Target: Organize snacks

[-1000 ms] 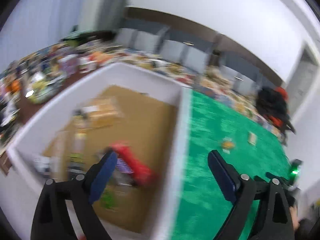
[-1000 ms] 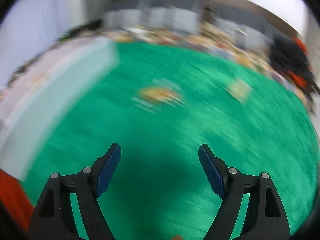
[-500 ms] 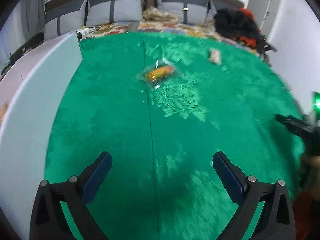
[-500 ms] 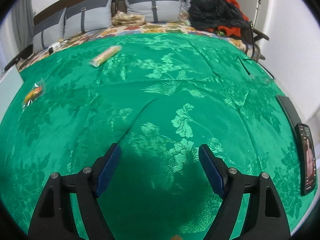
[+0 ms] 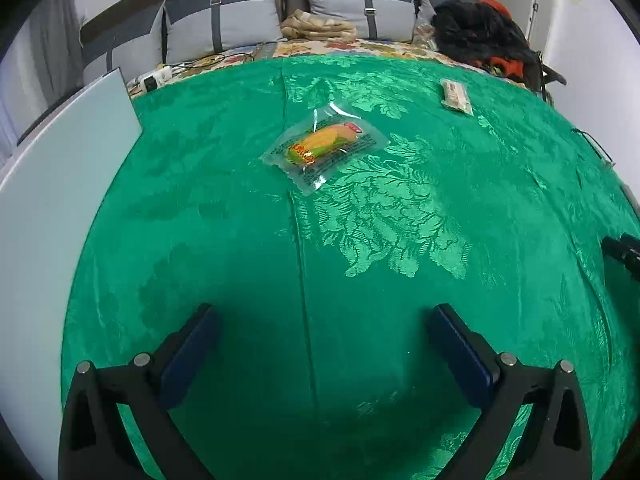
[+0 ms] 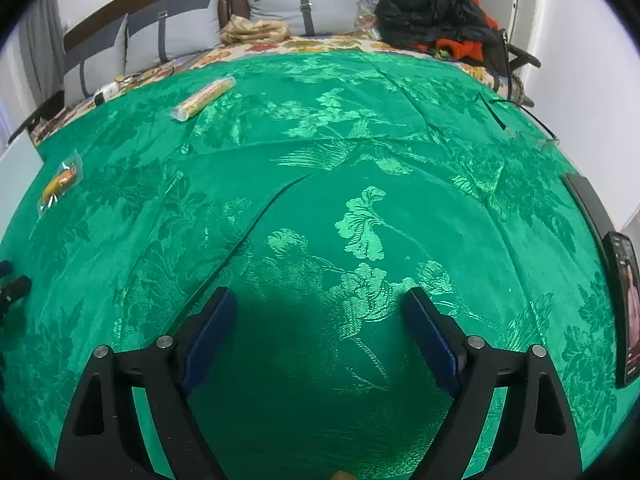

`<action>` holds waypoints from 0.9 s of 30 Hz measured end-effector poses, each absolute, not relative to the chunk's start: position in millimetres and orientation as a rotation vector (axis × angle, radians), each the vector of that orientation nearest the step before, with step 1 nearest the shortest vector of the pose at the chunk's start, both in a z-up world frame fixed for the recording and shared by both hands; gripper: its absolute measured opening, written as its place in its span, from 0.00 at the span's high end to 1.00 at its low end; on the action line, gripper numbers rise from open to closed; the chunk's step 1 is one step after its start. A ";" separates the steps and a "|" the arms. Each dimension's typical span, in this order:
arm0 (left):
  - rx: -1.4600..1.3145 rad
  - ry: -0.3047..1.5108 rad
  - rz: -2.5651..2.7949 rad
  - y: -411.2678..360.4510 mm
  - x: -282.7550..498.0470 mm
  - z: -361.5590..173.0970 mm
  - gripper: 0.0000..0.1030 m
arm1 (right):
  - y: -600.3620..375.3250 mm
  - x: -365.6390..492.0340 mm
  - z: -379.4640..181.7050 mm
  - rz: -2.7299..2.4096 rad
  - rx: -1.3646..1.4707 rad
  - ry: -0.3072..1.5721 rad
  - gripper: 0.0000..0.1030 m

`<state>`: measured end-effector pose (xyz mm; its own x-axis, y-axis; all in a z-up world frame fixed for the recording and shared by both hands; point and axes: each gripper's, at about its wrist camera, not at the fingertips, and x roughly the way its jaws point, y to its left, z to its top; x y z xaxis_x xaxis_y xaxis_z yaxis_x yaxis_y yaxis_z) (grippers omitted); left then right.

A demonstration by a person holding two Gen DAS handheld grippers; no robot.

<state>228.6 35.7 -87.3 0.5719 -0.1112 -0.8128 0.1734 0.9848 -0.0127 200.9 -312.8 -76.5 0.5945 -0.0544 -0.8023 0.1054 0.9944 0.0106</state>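
Observation:
A clear packet with a yellow corn-shaped snack (image 5: 325,148) lies on the green cloth (image 5: 360,280), some way ahead of my left gripper (image 5: 320,316). Its jaws are opening wide and hold nothing. A long tan snack bar in clear wrap (image 5: 455,95) lies farther off to the right. In the right wrist view the same bar (image 6: 204,98) sits at the far left and the corn packet (image 6: 60,182) at the left edge. My right gripper (image 6: 318,300) hangs over bare cloth, jaws opening, nothing between them.
A white box wall (image 5: 60,184) rises at the left of the cloth. Grey cushions (image 5: 224,28) and a heap of dark and red clothes (image 5: 480,36) line the far side. A phone (image 6: 626,308) lies at the right edge.
My left gripper swung away from the white box, where a red packet lay between its jaws, out over the green cloth toward the corn packet. The right gripper shifted right and its jaws spread slightly.

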 end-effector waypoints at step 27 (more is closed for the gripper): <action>0.181 1.093 -0.298 34.3 255.0 -82.5 0.00 | -314.3 201.8 -76.8 -0.093 0.061 0.931 0.13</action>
